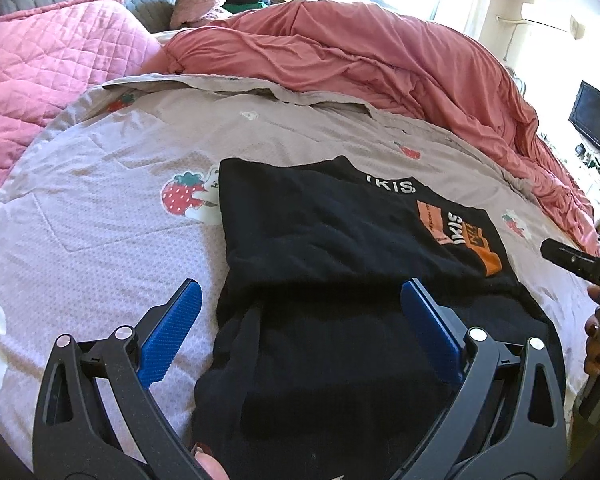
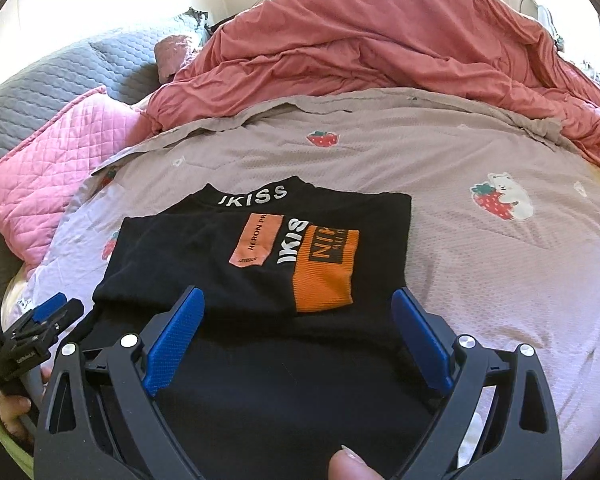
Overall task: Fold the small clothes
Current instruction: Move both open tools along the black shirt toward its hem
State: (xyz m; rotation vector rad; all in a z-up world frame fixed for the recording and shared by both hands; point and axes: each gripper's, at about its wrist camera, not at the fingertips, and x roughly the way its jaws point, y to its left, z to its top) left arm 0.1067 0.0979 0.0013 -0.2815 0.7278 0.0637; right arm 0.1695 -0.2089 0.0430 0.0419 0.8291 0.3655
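A small black shirt (image 1: 320, 232) with orange patches and white lettering lies partly folded on the bed; it also shows in the right wrist view (image 2: 228, 264). My left gripper (image 1: 300, 292) is open and empty, its blue pads straddling the shirt's near left part. My right gripper (image 2: 298, 300) is open and empty above the shirt's lower half, below the orange patch (image 2: 324, 272). The right gripper's tip shows at the left wrist view's right edge (image 1: 572, 260). The left gripper shows at the right wrist view's left edge (image 2: 48, 316).
A mauve strawberry-print sheet (image 1: 100, 208) covers the bed, also in the right wrist view (image 2: 480, 248). A rumpled red duvet (image 1: 380, 56) lies behind. A pink quilted pillow (image 1: 40, 72) lies far left. A dark screen (image 1: 596, 120) stands at right.
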